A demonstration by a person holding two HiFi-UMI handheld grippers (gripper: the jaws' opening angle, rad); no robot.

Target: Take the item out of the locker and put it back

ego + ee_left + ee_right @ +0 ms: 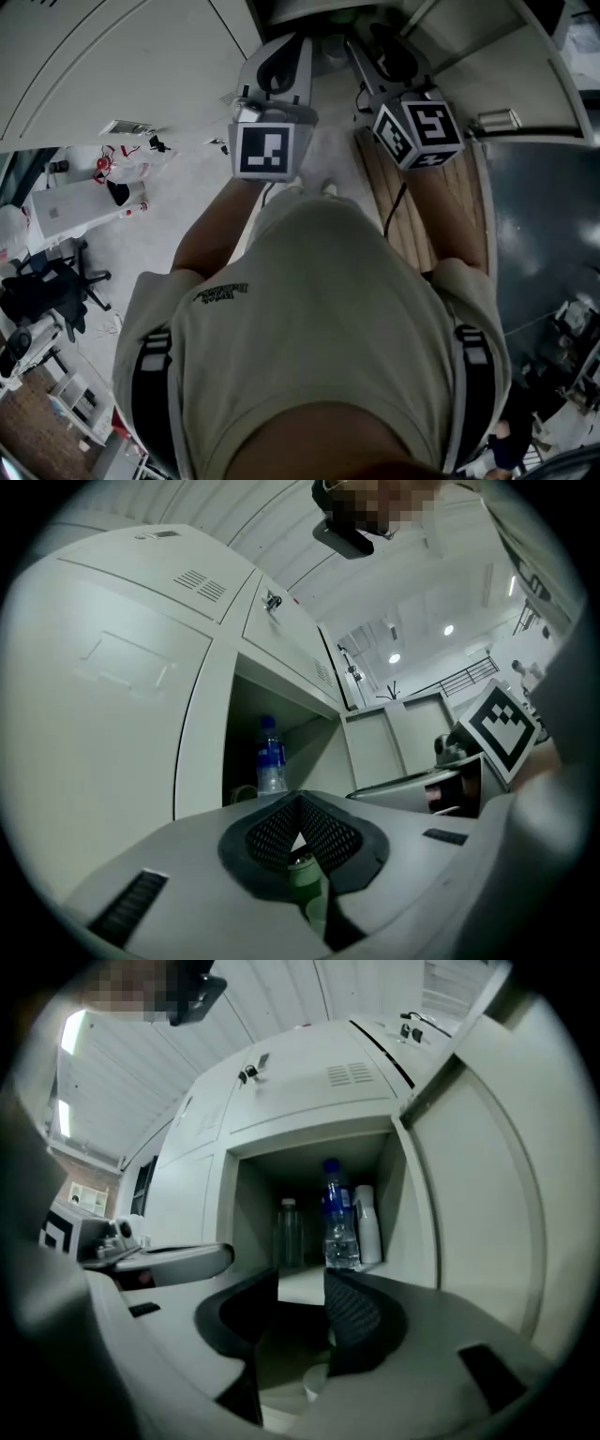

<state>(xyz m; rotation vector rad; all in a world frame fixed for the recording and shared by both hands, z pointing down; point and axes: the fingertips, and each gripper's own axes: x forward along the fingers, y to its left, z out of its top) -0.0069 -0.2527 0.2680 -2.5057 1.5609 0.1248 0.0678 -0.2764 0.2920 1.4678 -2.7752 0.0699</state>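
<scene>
- We hold both claws up in front of an open locker compartment [246, 1222]. Nothing has been taken out yet.
- A water bottle [340, 1222] with a blue cap and label stands upright inside the compartment, near its front edge and right of its middle. We take it to be the item to fetch.
- In the same compartment, a clear bottle [288, 1234] stands further back on the left. A white bottle [367, 1224] stands against the right wall, just beside the water bottle.
- Our right claw [302, 1277] is spread and empty. It faces almost straight into the compartment from outside.
- Our left claw [298, 808] is pressed together at the tips and pinches nothing. It sees the compartment at a slant from the left side.
- Judged from this, the right claw is better placed. The water bottle lies ahead of it, slightly right of its gap, long axis vertical, so a level reach inward should bracket it.
</scene>
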